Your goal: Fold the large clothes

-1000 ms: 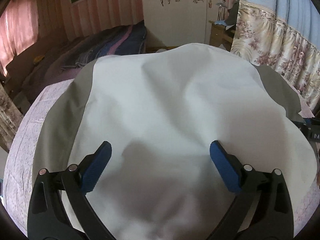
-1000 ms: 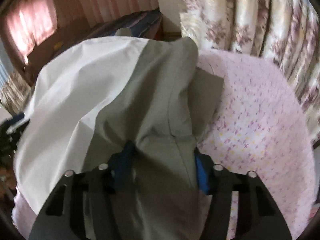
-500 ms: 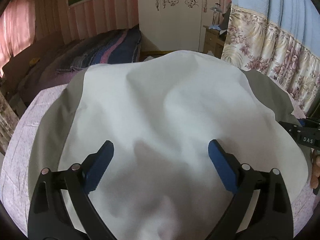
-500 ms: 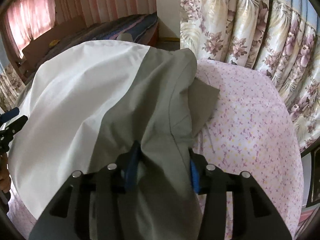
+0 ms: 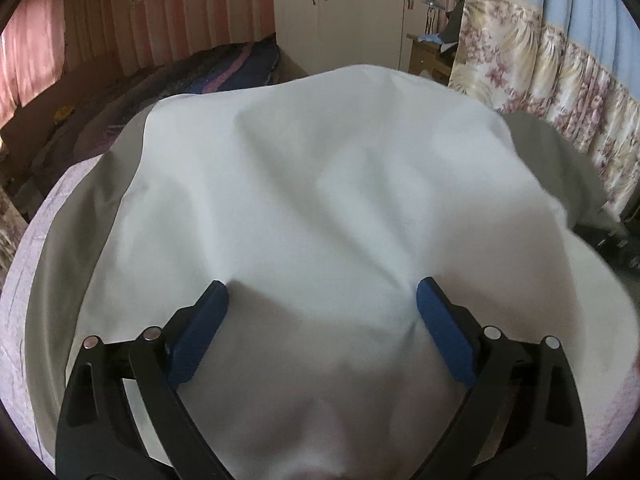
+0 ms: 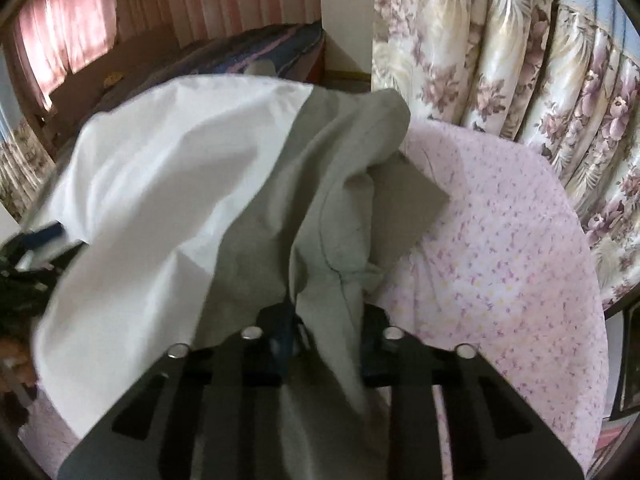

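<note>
A large garment lies spread over the bed, with a white middle panel (image 5: 320, 200) and grey sides (image 6: 332, 240). My left gripper (image 5: 322, 292) has its blue pads (image 5: 200, 328) wide apart, tips resting on the white panel. Its jaws are closing slightly, with flat cloth and a shallow ridge between them, not pinched. In the right wrist view my right gripper (image 6: 326, 316) is closing on a bunched fold of the grey side. The cloth is squeezed between its pads and pulled up into creases. A grey sleeve end (image 6: 408, 200) sticks out to the right.
The bed wears a pink flowered sheet (image 6: 500, 260), bare to the right of the garment. Floral curtains (image 6: 520, 60) hang close behind it. A white wardrobe (image 5: 352, 12), a small wooden stand (image 5: 432, 52) and a second bed with dark covers (image 5: 200, 76) stand further back.
My right gripper's jaws have drawn together on the grey cloth, bunching it into a raised fold. My left gripper has sunk onto the white panel, still spread wide.
</note>
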Action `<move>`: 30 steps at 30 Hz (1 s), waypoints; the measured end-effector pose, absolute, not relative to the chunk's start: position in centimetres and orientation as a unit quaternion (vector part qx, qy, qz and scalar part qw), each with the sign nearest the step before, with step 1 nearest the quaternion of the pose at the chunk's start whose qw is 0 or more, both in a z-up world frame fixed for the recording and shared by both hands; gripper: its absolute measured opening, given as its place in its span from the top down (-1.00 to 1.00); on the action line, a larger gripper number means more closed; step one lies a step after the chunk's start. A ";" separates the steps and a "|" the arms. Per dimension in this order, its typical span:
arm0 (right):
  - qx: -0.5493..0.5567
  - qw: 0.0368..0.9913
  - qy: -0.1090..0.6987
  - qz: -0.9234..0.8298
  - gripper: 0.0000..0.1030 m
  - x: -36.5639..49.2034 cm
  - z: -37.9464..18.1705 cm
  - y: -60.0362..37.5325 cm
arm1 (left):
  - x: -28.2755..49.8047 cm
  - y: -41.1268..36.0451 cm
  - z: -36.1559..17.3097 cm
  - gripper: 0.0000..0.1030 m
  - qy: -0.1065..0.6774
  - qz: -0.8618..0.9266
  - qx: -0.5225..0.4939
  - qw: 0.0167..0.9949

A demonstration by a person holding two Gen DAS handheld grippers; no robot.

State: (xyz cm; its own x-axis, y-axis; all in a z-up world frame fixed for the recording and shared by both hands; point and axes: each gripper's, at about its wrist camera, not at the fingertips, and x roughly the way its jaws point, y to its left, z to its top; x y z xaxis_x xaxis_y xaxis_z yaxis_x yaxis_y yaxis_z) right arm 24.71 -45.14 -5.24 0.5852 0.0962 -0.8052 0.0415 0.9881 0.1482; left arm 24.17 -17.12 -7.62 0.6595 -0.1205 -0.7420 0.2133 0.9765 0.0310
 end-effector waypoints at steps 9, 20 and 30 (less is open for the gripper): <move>0.109 0.901 0.414 0.063 0.77 24.6 1.6 -45.5 | 24.0 -18.3 -8.4 -0.12 0.400 -0.094 0.085 0.908; 0.138 0.903 0.376 0.156 0.81 25.5 8.4 -40.3 | 23.9 -20.1 -7.2 0.41 0.425 -0.155 0.050 0.890; 0.149 0.891 0.376 0.204 0.81 26.8 9.5 -32.8 | 22.5 -11.3 -3.5 -0.21 0.402 -0.121 -0.053 0.906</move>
State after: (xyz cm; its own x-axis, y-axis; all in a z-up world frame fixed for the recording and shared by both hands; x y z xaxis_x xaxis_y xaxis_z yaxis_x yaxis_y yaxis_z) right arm 26.83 -32.83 9.46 0.6335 0.4758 -0.6101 -0.2515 0.8724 0.4192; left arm 22.47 -11.28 -3.51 0.6477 -0.2613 -0.7157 0.1766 0.9653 -0.1926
